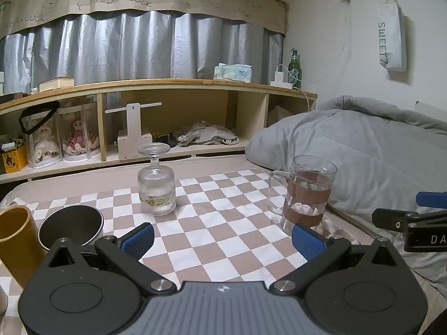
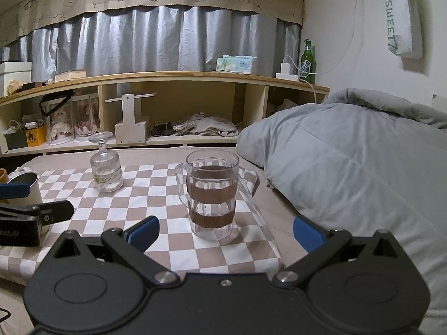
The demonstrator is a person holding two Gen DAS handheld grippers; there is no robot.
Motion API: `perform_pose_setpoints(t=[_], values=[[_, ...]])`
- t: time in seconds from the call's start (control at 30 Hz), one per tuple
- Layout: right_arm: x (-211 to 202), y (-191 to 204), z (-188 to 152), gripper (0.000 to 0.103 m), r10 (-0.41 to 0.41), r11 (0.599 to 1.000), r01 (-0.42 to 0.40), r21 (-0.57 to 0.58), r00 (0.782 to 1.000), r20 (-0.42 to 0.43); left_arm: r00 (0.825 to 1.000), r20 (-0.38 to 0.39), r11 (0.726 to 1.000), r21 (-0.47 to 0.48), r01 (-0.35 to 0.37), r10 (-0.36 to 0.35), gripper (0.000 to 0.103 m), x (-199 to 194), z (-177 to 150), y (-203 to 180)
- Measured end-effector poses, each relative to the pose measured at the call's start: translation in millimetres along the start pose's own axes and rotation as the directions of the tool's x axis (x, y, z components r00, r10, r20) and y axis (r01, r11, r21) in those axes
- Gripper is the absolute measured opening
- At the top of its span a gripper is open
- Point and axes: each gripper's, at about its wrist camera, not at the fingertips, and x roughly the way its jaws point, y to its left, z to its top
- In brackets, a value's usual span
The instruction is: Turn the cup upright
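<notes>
A clear ribbed stemmed glass (image 1: pixel 156 189) stands upside down on the checkered cloth (image 1: pixel 223 223), foot up; it also shows in the right wrist view (image 2: pixel 106 171). A clear glass mug (image 1: pixel 307 192) with brown bands stands upright at the cloth's right side and sits just ahead of my right gripper (image 2: pixel 226 233) in the right wrist view (image 2: pixel 212 192). My left gripper (image 1: pixel 223 241) is open and empty, short of the stemmed glass. My right gripper is open and empty; the mug is ahead of its fingertips, not between them.
A yellow cup (image 1: pixel 16 240) and a dark metal cup (image 1: pixel 71 226) stand upright at the left. A grey duvet (image 1: pixel 363 156) lies to the right. A wooden shelf (image 1: pixel 167 83) with boxes and dolls runs along the back. The right gripper shows at the left view's right edge (image 1: pixel 413 223).
</notes>
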Motion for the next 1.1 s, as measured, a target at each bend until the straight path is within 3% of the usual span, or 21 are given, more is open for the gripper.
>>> perform_pose_setpoints(t=[1.1], values=[[-0.4,1.3,-0.2,0.103,0.000,1.000,0.000,-0.002,1.000,0.001,1.000,0.000,1.000,0.007,-0.009,0.009,0.103,1.9,-0.1,4.3]])
